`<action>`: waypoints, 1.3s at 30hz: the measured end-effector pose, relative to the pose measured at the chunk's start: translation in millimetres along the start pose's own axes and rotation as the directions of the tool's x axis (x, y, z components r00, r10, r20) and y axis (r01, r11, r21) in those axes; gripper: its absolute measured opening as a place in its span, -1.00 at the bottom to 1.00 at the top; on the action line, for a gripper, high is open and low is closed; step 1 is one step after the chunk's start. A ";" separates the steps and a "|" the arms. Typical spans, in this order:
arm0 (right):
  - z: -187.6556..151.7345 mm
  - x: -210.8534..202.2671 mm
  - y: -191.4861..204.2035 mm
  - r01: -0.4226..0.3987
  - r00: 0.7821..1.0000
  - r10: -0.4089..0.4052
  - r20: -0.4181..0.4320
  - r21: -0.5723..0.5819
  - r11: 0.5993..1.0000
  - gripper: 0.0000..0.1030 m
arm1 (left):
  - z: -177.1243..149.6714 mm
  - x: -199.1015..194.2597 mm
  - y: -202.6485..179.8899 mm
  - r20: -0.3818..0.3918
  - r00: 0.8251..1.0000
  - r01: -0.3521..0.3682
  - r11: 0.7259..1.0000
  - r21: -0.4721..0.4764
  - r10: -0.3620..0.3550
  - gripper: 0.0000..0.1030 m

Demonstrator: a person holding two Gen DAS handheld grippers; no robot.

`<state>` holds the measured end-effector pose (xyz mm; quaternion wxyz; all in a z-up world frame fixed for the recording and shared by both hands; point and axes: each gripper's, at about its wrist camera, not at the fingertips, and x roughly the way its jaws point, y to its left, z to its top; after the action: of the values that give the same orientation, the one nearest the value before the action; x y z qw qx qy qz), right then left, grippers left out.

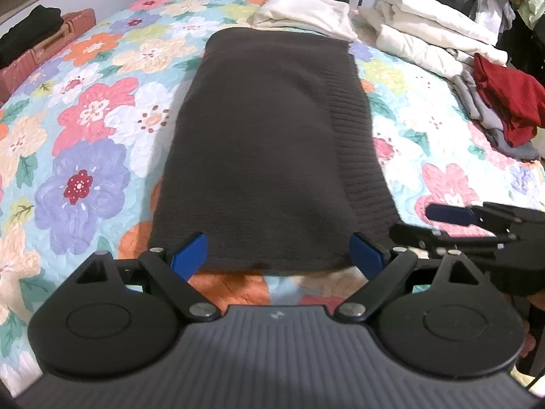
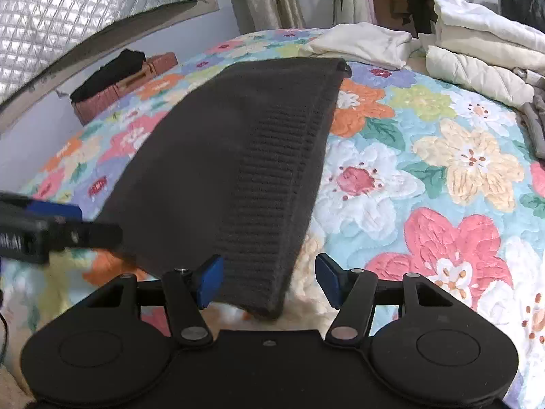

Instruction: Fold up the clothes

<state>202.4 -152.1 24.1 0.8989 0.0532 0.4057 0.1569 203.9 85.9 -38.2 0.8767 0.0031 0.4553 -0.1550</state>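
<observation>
A dark brown knit garment (image 1: pixel 269 143) lies folded into a long strip on the flowered bedspread (image 1: pixel 92 143); its ribbed hem runs along the right side. My left gripper (image 1: pixel 277 254) is open, its blue fingers straddling the garment's near edge. My right gripper (image 2: pixel 269 281) is open at the garment's (image 2: pixel 238 156) near right corner, with the corner between its fingers. The right gripper also shows in the left wrist view (image 1: pixel 453 221), and the left gripper shows at the left of the right wrist view (image 2: pixel 54 228).
Folded cream clothes (image 1: pixel 306 12) lie beyond the garment. A stack of white bedding (image 1: pixel 432 30) and a red and grey clothes pile (image 1: pixel 504 105) sit at the right. A brown case with a black cloth (image 1: pixel 37 44) is at the far left.
</observation>
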 end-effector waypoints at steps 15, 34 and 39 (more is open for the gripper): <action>-5.2 -37.7 14.3 -0.077 0.997 0.076 0.027 0.016 0.997 0.58 | -40.6 -22.2 -11.4 0.043 0.995 -0.087 0.996 0.022 0.086 0.92; -15.2 -94.5 36.2 -0.055 0.990 0.063 0.130 -0.059 0.997 0.86 | -57.6 -34.8 -32.4 0.064 0.991 -0.124 0.989 0.077 0.120 1.00; -17.8 -102.7 47.5 -0.034 0.984 0.052 0.173 -0.106 0.994 0.86 | -58.4 -31.4 -32.0 0.052 0.990 -0.132 0.988 0.077 0.128 1.00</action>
<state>113.9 -141.1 96.1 0.9290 0.0290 0.3152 0.1916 131.7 72.5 -42.9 0.8945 0.0644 0.4270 -0.1158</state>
